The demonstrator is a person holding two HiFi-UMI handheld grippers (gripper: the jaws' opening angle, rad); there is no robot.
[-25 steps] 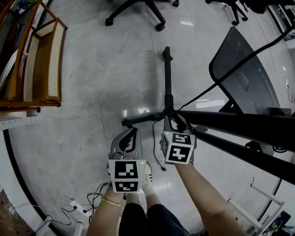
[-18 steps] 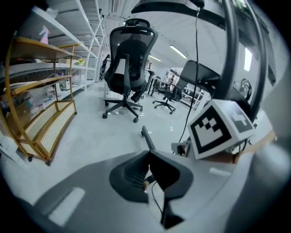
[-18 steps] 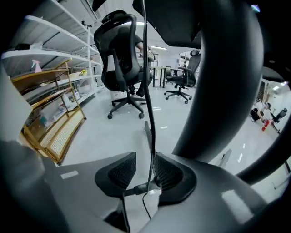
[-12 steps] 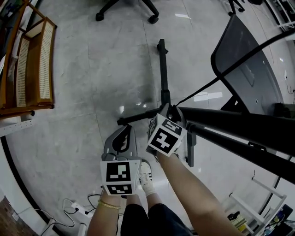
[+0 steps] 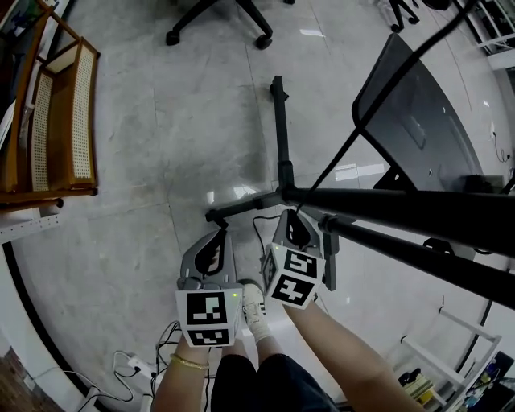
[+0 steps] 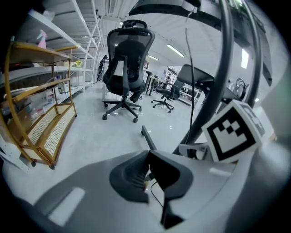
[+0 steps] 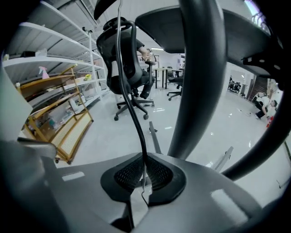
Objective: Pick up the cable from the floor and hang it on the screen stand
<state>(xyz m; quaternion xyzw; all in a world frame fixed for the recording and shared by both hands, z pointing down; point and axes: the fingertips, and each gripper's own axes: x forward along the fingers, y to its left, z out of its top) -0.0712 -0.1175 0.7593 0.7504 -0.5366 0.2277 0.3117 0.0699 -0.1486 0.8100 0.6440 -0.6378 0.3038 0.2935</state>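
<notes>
A black cable [image 5: 346, 153] rises from my right gripper [image 5: 296, 216] past the dark screen [image 5: 418, 121] toward the top right. In the right gripper view the cable [image 7: 132, 104] runs down into the right gripper [image 7: 144, 170], whose jaws are closing, pads pinching it. The screen stand's black poles [image 5: 402, 211] cross just right of that gripper, and its base leg [image 5: 279, 129] lies on the floor ahead. A thick stand pole [image 7: 195, 91] stands close behind the jaws. My left gripper [image 5: 216, 237] hovers beside it, jaws together and empty [image 6: 148, 166].
A wooden rattan shelf [image 5: 56, 113] stands at the left. An office chair base [image 5: 217, 20] is at the top. A power strip with tangled leads [image 5: 137, 366] lies by the person's feet. A white rack [image 5: 451, 354] sits at the bottom right.
The right gripper swung left, then back under the stand poles, and its jaws closed onto the cable. The cable now runs more steeply upward. The left gripper barely moved.
</notes>
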